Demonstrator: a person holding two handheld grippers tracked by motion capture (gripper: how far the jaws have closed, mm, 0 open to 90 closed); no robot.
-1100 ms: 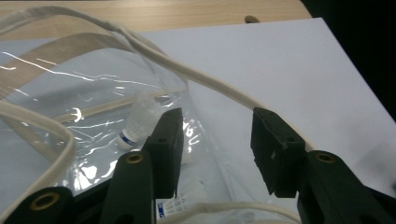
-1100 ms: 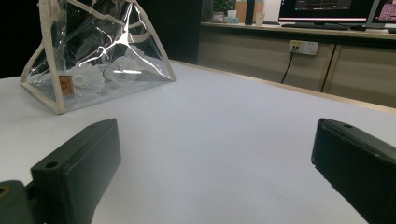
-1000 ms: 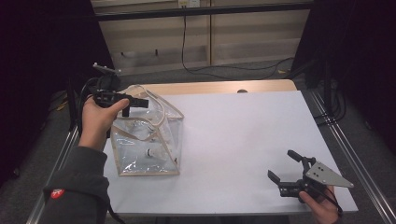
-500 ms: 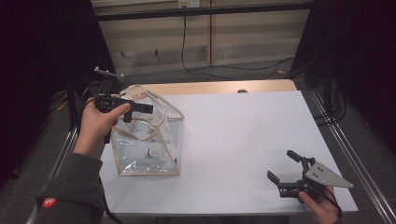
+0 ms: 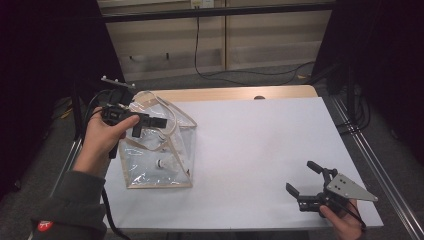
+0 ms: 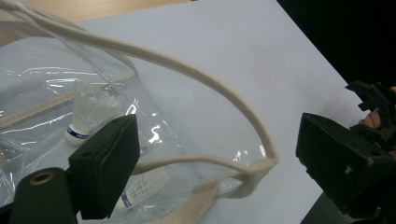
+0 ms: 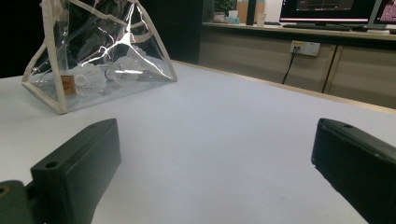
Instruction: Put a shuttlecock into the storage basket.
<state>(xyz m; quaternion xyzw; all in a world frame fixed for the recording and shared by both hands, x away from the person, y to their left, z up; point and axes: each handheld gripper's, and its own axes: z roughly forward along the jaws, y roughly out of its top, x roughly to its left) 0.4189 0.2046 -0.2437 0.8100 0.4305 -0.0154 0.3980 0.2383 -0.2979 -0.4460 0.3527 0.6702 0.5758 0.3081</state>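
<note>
A clear plastic bag (image 5: 165,160) with cream trim stands at the table's left, with white shuttlecocks (image 6: 86,119) inside. My left gripper (image 5: 150,127) hovers at the bag's top, held by a hand. Its jaws have just been opening. The cream handle strap (image 6: 224,93) loops between them without being pressed, and my left gripper (image 6: 217,154) is open. My right gripper (image 5: 301,176) rests near the front right corner, open and holding nothing. From my right gripper (image 7: 215,158) the bag (image 7: 93,51) shows far off at the left, with a shuttlecock (image 7: 86,79) in it.
The white table top (image 5: 260,145) stretches between bag and right gripper. A wooden strip (image 5: 235,94) edges its far side. Cables and a low cabinet (image 5: 225,45) lie beyond. Metal rails (image 5: 372,165) run along the right side.
The left gripper's jaws have spread wider around the bag's handle strap, and the hand has shifted slightly. The right gripper has stayed put.
</note>
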